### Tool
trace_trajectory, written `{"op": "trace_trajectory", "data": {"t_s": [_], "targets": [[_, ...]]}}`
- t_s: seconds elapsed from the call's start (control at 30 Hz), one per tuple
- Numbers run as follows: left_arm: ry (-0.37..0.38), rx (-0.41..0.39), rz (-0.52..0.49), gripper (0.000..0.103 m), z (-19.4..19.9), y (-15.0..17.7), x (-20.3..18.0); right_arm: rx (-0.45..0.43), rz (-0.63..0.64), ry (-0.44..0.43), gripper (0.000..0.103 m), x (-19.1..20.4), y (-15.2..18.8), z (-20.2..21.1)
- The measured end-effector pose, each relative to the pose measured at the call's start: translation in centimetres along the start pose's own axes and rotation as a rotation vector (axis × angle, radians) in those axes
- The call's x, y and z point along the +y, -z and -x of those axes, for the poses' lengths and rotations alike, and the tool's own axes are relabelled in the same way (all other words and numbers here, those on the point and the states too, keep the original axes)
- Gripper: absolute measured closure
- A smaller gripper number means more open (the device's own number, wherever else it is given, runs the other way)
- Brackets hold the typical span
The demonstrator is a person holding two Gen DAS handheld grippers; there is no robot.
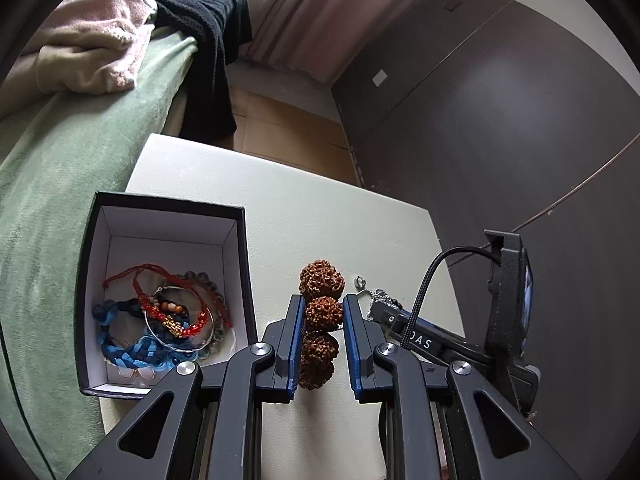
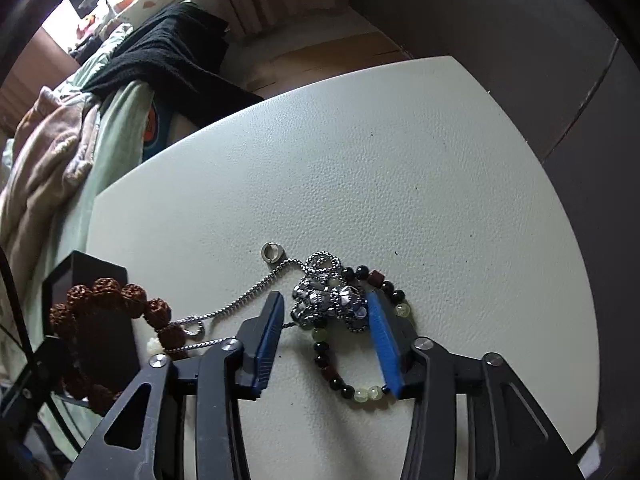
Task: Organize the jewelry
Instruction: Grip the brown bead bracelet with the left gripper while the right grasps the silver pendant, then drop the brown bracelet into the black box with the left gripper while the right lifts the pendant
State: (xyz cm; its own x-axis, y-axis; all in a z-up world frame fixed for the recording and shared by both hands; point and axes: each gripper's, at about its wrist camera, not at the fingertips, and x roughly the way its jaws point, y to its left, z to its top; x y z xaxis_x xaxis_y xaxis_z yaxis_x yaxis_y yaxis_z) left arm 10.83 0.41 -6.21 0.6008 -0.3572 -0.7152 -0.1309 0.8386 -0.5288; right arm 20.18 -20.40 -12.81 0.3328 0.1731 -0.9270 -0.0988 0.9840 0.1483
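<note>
My left gripper (image 1: 323, 312) is shut on a brown rough-bead bracelet (image 1: 321, 280), held edge-on just right of the black jewelry box (image 1: 241, 264); the bracelet also shows in the right wrist view (image 2: 104, 296). The box holds red cords, blue braids and a silver bangle (image 1: 178, 316). My right gripper (image 2: 326, 312) is open, its fingers either side of a silver chain with a metal pendant (image 2: 328, 300). A bracelet of black, red and pale green beads (image 2: 360, 390) lies under it. A small silver ring (image 2: 272, 251) lies beyond the chain.
The jewelry lies on a white textured table (image 2: 380, 160). A bed with a green cover (image 1: 60, 168), beige and black clothes stands to the left. Dark cabinet doors (image 1: 500, 120) are to the right, wood floor beyond.
</note>
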Motion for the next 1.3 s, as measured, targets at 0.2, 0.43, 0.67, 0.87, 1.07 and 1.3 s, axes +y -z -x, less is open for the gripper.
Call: {"op": "trace_trajectory", "data": {"t_s": [0.2, 0.43, 0.67, 0.87, 1.07, 1.3], "targets": [[0.019, -0.062, 0.000, 0.083, 2.8, -0.5, -0.2, -0.019, -0.043, -0.109, 0.066, -1.6, 0.0, 1.5], [0.029, -0.165, 0.012, 0.083, 7.2, -0.9, 0.0, -0.118, -0.061, -0.182, 0.066, -2.5, 0.2, 5.7], [0.030, -0.258, 0.023, 0.083, 11.0, -1.6, 0.5, -0.220, -0.040, -0.333, 0.066, -1.5, 0.3, 10.0], [-0.022, -0.299, 0.050, 0.083, 12.4, -2.0, 2.2, -0.290, -0.017, -0.428, 0.066, -0.3, 0.8, 13.2], [-0.015, -0.244, 0.093, 0.083, 10.3, -2.2, 4.3, -0.324, 0.003, -0.483, 0.066, 1.7, 0.8, 14.8], [-0.015, -0.214, 0.102, 0.048, 9.4, -2.0, 5.0, -0.357, 0.032, -0.508, 0.066, 3.9, 1.0, 16.3]]}}
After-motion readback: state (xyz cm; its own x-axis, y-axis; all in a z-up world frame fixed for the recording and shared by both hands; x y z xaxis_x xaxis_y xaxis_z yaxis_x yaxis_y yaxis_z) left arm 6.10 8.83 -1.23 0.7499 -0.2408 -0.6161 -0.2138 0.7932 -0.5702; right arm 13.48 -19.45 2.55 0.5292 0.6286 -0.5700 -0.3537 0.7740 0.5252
